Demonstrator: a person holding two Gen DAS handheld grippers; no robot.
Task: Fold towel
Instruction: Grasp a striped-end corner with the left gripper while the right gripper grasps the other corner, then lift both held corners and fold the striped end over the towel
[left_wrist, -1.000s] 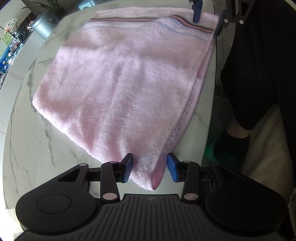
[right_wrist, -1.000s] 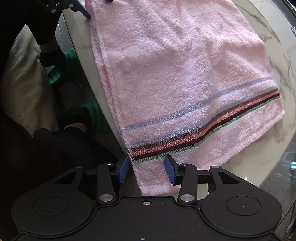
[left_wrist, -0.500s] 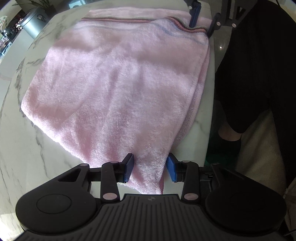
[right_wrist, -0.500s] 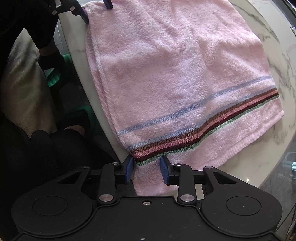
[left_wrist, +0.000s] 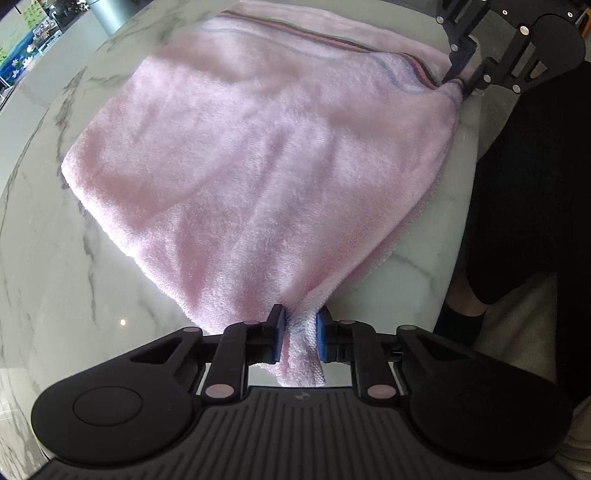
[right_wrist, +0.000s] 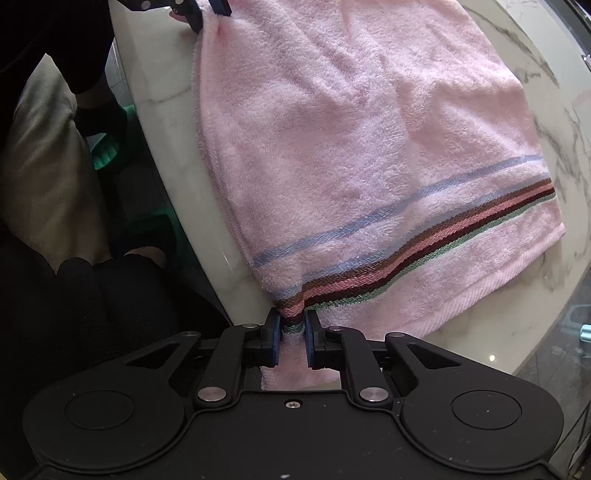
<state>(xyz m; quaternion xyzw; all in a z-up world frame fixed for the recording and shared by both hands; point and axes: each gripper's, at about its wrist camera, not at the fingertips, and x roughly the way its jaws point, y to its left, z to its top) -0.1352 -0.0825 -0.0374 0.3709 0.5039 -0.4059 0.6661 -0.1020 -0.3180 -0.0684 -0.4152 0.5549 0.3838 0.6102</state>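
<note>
Between each closing claw's pads — left claw (left_wrist: 301, 334), right claw (right_wrist: 292, 341) — pink towel (left_wrist: 258, 166) corners

No readable text or label shows anywhere.

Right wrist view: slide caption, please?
Right gripper closing on the pink towel's striped corner at the marble table edge.

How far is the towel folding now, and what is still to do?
Done: the towel already lies doubled on the table. In hand: the left gripper and right gripper are closing on its two near corners. Left: carrying them across for the next fold.
</note>
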